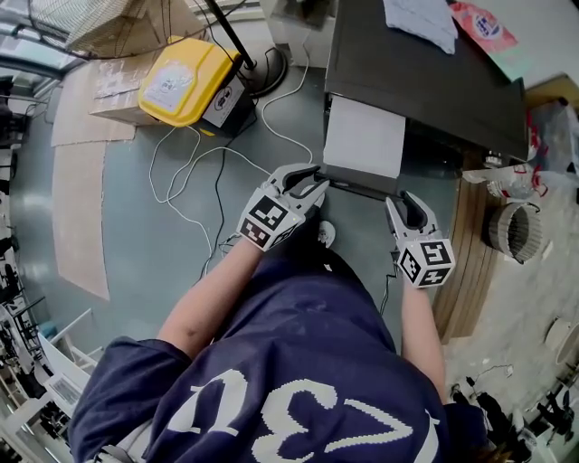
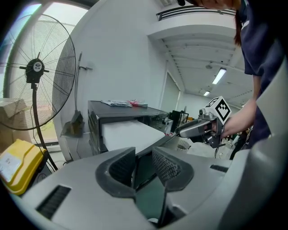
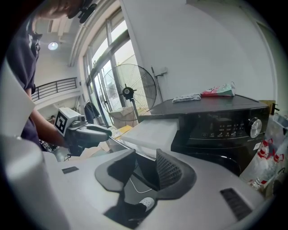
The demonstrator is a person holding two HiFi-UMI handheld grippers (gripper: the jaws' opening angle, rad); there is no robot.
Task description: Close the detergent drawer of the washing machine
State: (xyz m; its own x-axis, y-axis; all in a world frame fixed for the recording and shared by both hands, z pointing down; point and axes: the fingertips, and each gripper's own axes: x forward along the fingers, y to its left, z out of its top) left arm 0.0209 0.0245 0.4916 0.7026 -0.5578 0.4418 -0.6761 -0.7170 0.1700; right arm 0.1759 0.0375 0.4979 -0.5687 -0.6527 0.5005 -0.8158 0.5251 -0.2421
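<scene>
The white-topped detergent drawer [image 1: 364, 136] juts out of the dark washing machine [image 1: 434, 81], with the left gripper [image 1: 312, 184] and right gripper [image 1: 404, 204] at its front edge, jaws apart and clamping nothing; uneven pushing could skew and jam it.

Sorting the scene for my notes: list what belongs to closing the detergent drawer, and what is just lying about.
For the job: detergent drawer, washing machine, left gripper, right gripper.

Lying about: yellow case, standing fan, white cable, ribbed hose, pink packet.
</scene>
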